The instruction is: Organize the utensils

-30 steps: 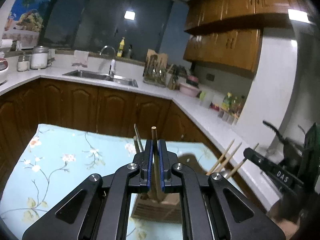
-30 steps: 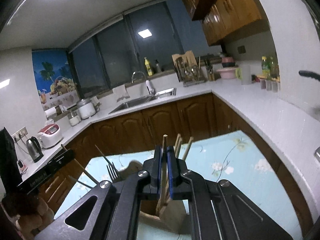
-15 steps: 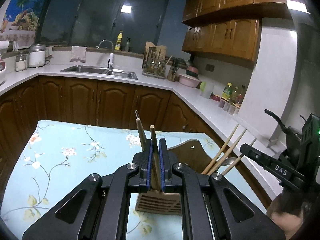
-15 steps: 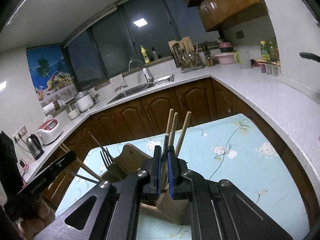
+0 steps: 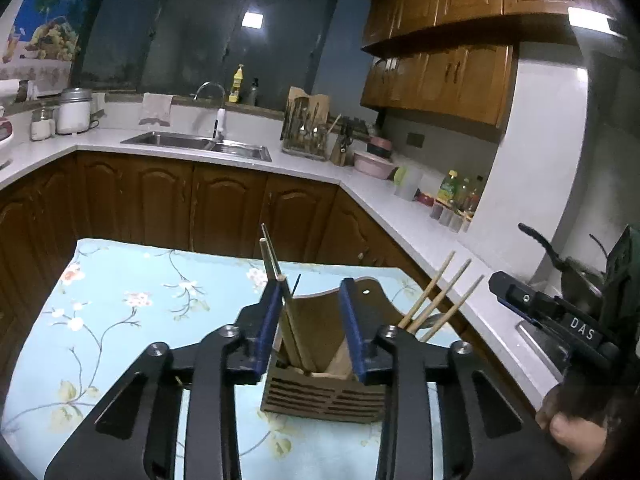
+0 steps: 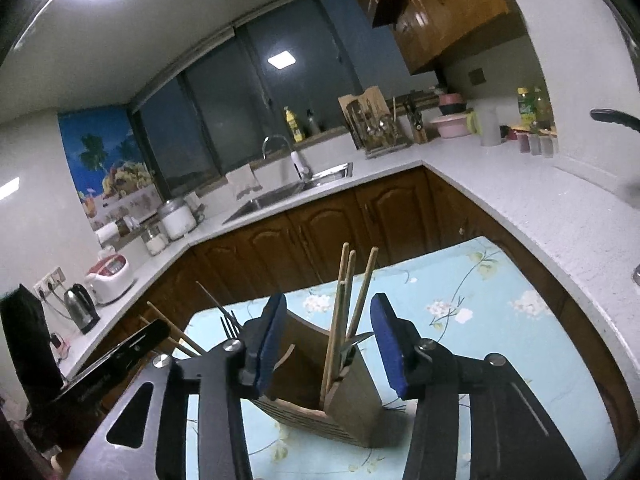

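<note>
A wooden utensil holder [image 5: 320, 388] stands on the floral tablecloth [image 5: 120, 320]; it also shows in the right wrist view [image 6: 340, 404]. My left gripper [image 5: 312, 328] is open just above it, and a chopstick [image 5: 276, 292] and a thin metal utensil lean against its left pad, standing in the holder. My right gripper [image 6: 334, 344] is open above the holder's other side. Three wooden chopsticks [image 6: 348, 300] stand in the holder between its pads; they also show in the left wrist view [image 5: 440, 300]. A fork [image 6: 228, 320] sticks up at the left.
The table sits inside an L-shaped kitchen with brown cabinets [image 5: 168, 204] and a white counter [image 5: 400, 220]. A sink [image 5: 200, 144], a dish rack [image 5: 308, 128] and jars stand on the counter. A kettle [image 6: 82, 308] and a rice cooker [image 6: 108, 276] stand at the left.
Both grippers have opened and let go of their chopsticks, which now stand in the holder. Both grippers have dropped lower toward the holder.
</note>
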Demonstrator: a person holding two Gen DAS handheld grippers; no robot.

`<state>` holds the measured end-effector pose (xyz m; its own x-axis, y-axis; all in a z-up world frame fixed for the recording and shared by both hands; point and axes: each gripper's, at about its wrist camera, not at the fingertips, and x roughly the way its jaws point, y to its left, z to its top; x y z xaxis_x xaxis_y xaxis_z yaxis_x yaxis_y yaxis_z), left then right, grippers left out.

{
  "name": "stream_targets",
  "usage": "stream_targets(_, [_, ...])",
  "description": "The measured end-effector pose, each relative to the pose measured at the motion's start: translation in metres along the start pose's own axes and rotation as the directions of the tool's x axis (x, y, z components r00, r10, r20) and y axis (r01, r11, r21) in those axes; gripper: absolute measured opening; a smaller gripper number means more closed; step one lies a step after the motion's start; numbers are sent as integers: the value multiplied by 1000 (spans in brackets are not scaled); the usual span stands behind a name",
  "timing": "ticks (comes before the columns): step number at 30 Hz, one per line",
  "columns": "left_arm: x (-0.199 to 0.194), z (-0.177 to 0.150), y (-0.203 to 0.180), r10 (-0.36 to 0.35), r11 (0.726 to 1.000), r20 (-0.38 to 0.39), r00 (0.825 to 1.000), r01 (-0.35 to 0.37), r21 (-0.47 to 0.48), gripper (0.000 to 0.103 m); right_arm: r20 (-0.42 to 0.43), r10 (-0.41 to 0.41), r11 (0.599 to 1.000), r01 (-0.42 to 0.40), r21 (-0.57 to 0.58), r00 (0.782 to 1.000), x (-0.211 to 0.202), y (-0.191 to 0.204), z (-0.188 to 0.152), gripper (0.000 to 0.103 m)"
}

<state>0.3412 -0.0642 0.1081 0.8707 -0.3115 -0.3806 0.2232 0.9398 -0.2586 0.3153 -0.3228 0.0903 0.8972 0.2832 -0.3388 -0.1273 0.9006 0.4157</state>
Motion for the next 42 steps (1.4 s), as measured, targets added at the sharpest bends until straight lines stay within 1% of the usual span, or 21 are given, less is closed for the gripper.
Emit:
stream_targets(2, [-9, -3, 1, 17, 1000, 10, 1000, -17, -6, 49, 4, -5, 1000, 5, 8, 1000, -6, -3, -2, 60])
stream_targets(4, [-18, -7, 4, 32, 999, 19, 999, -32, -15, 57, 1, -6, 1000, 6, 19, 1000, -11, -7, -6, 63])
stream_targets(10, [-40, -25, 17, 57, 997, 14, 998, -56, -51, 66, -25, 5, 999, -4, 33, 1000, -21, -13, -29, 73])
stream_targets(12, [-48, -32, 20, 69, 996, 13, 998, -68, -56, 71, -44, 16, 999, -14, 34, 999, -24, -13, -41, 75])
stream_targets(14, [-59, -42, 25, 82, 994, 13, 997, -81, -68, 80, -54, 16, 999, -14, 33, 998, -30, -12, -53, 77])
stream_targets(15, [-64, -48, 27, 90, 993, 14, 996, -88, -72, 82, -58, 13, 999, -11, 34, 998, -34, -12, -59, 79])
stream_targets(17, [-75, -63, 31, 107, 992, 14, 994, -106, -75, 89, -62, 14, 999, -11, 38, 998, -41, -13, -71, 80])
stream_targets(20, [-91, -91, 40, 134, 987, -20, 991, -135, -84, 90, -87, 17, 1000, -15, 25, 996, -52, -11, -96, 80])
stream_targets(22, [-100, -108, 44, 133, 986, -43, 990, -136, -92, 90, -108, 11, 1000, -10, 8, 994, -59, -8, -111, 80])
stream_targets(25, [-120, -132, 45, 143, 985, -55, 988, -148, -90, 90, -137, 23, 1000, -25, -9, 990, -74, -5, -134, 80])
stream_targets(26, [-126, -140, 45, 142, 985, -64, 988, -148, -87, 90, -144, 24, 999, -27, -20, 989, -79, -2, -140, 82])
stream_targets(27, [-130, -145, 43, 145, 985, -72, 987, -150, -82, 90, -149, 21, 999, -26, -32, 989, -84, 0, -145, 85])
stream_targets(30, [-147, -150, 38, 152, 986, -78, 985, -157, -57, 90, -148, 16, 997, -28, -77, 989, -100, 10, -150, 85])
stream_targets(32, [-165, -148, 31, 168, 984, -50, 984, -170, -44, 90, -111, 6, 992, -21, -127, 994, -120, 21, -145, 85])
stream_targets(33, [-171, -147, 28, 169, 985, -36, 985, -170, -37, 91, -78, 6, 988, -18, -152, 997, -133, 27, -141, 85])
stream_targets(34, [-181, -149, 23, 173, 985, -14, 985, -173, -24, 96, -37, 12, 985, -18, -172, 999, -148, 32, -138, 89])
stream_targets(35, [-191, -151, 19, 185, 983, 9, 983, -185, -17, 100, 12, 17, 983, -15, -183, 1000, -164, 36, -137, 98])
stream_targets(36, [-198, -154, 17, 196, 981, 32, 980, -195, -15, 103, 72, 20, 982, -6, -191, 997, -181, 40, -140, 103])
stream_targets(37, [-207, -159, 14, 201, 980, 59, 978, -200, -14, 103, 103, 24, 980, -3, -199, 994, -191, 42, -144, 103])
stream_targets(39, [-216, -167, 12, 208, 978, 81, 975, -208, -9, 103, 133, 24, 974, 7, -227, 991, -207, 48, -161, 103])
stream_targets(42, [-228, -185, 10, 235, 971, 114, 965, -238, 13, 103, 152, -4, 964, 45, -263, 988, -214, 51, -186, 103])
